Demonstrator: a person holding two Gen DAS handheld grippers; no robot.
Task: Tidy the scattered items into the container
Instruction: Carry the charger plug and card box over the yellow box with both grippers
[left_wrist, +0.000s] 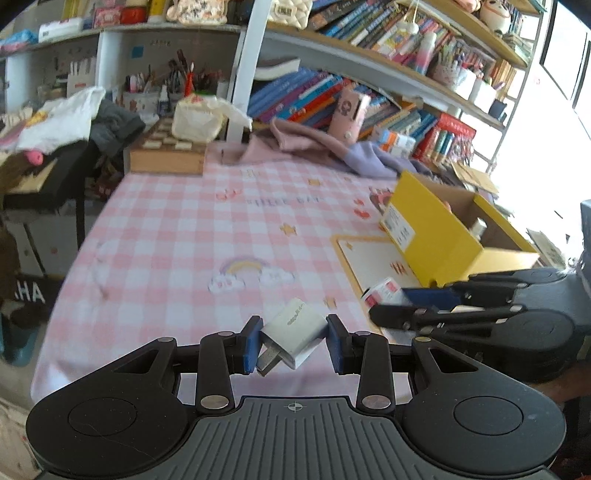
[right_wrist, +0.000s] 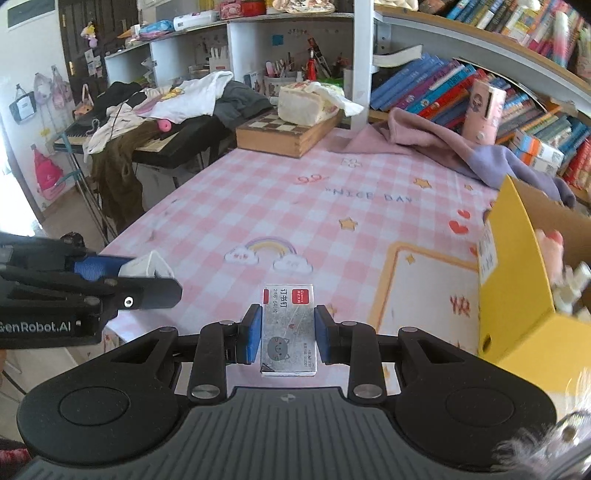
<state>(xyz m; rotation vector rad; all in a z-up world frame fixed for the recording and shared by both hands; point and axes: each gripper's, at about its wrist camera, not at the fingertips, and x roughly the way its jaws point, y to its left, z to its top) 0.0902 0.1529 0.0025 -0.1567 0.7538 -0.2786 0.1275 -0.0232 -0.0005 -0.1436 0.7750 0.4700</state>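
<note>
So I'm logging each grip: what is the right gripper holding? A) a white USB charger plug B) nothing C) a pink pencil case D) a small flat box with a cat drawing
D: the right gripper is shut on the small flat box, which shows a cat drawing and a red label.

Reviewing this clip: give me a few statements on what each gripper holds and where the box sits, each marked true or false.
1. The left gripper grips a white charger plug. True.
2. The right gripper is empty. False: it is shut on a small staple box.
3. The yellow box is open at the top. True.
4. The yellow box is to the left of both grippers. False: it is to their right.
5. The checkered tablecloth is pink and white. True.
</note>
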